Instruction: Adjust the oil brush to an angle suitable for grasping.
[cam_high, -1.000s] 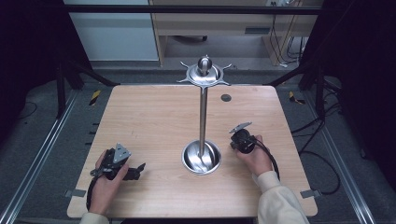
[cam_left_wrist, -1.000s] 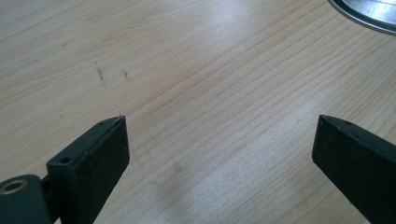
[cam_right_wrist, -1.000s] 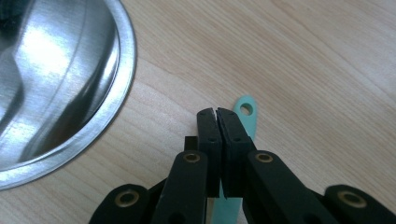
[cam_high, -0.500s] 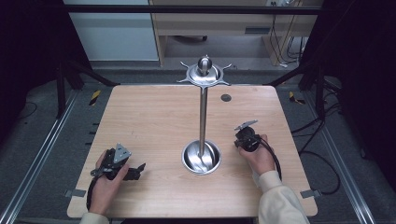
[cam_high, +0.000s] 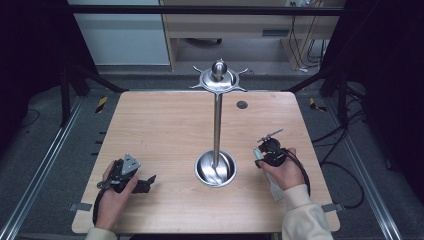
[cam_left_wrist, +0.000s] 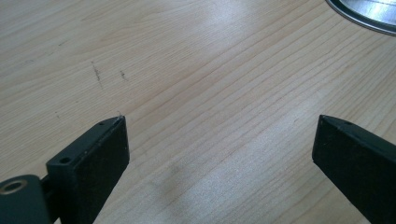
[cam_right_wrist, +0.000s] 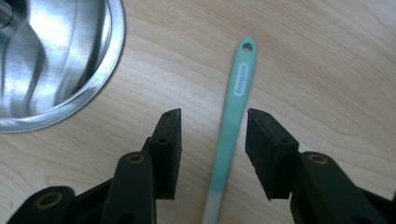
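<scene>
Now right tool (cam_right_wrist: 212, 122) just opened — pads off mint spatula handle (cam_right_wrist: 232, 128) — hand lifted.

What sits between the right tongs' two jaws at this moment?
The mint-green handle lies on the table between the jaws of the right tongs, which have just been opening; neither pad touches it. The right gripper view shows this.

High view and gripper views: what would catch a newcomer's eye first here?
The tall steel stand rises mid-table from a shiny dished base, topped by a hooked disc. In the right gripper view a mint-green utensil handle lies on the wood between the right gripper's jaws, which have just been opening and do not press it. The left gripper rests open.
</scene>
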